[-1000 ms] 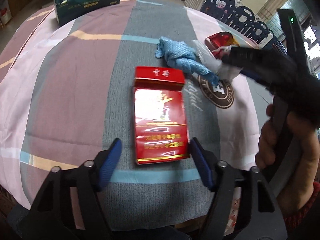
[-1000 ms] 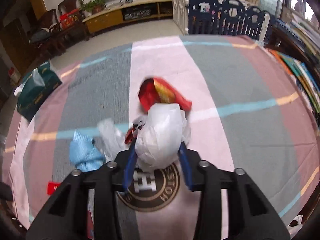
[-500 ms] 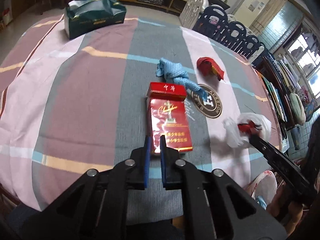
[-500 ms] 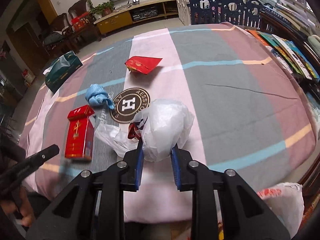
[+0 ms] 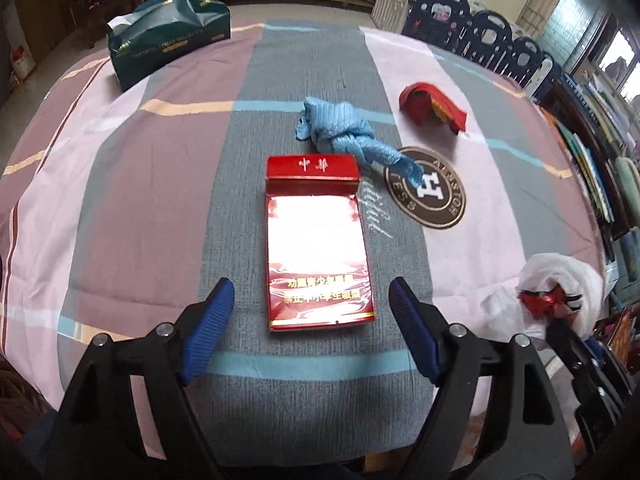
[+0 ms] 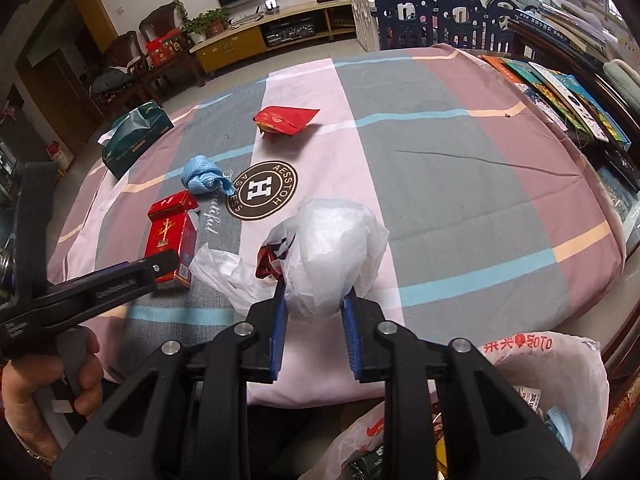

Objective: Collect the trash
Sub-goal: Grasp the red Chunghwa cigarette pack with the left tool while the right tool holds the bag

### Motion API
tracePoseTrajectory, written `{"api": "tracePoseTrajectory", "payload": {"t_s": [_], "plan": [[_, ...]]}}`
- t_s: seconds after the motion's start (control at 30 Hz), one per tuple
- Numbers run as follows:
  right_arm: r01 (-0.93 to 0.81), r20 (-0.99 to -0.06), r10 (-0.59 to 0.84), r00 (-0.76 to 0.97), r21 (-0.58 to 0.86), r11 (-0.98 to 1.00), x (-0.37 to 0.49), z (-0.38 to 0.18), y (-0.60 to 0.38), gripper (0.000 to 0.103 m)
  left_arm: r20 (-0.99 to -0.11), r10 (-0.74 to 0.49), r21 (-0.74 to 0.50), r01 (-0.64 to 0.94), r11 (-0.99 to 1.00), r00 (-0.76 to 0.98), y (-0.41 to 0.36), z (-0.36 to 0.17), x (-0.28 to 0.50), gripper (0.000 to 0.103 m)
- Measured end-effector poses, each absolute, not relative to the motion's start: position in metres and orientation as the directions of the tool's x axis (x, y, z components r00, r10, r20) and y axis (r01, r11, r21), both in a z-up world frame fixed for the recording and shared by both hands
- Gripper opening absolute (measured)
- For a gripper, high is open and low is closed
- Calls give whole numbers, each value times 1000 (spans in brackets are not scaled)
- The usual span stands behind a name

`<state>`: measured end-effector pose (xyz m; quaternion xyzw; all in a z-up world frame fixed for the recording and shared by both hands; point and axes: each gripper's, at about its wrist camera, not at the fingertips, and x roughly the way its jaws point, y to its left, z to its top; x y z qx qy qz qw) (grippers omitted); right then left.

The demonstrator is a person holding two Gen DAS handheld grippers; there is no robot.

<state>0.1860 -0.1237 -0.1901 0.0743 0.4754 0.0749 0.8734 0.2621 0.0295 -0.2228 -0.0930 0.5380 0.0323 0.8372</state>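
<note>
Left tool [image 5: 310, 326] jaws just opened, empty: straddle cigarette pack [image 5: 318, 246] squarely. Right tool [image 6: 314, 318] grips plastic bag [image 6: 334, 252]; keep it clamped.

A cigarette pack [image 5: 318, 248] lies near the desk's [image 5: 132, 184] near edge, a crumpled cloth [image 5: 340, 136] just beyond it. A snack wrapper [image 5: 432, 106] sits farther right, a tissue pack [image 5: 168, 38] at the far left corner.

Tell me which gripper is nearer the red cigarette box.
Left. The left gripper straddles the red cigarette box, open; the right gripper is off beside it, holding the white plastic bag.
</note>
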Motion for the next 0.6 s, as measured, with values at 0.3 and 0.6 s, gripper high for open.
{"api": "tracePoseTrajectory", "payload": {"t_s": [0.3,0.6], "plan": [[-53,-825,206,526,209,976,189,-201,-124,26,-916,-18,-86,-152,985,401,28,-238,269,71],[-59,-809,214,548,218,974,184,-190,-125,26,-894,-34,-125,-176,977,447,35,-223,257,56]]}}
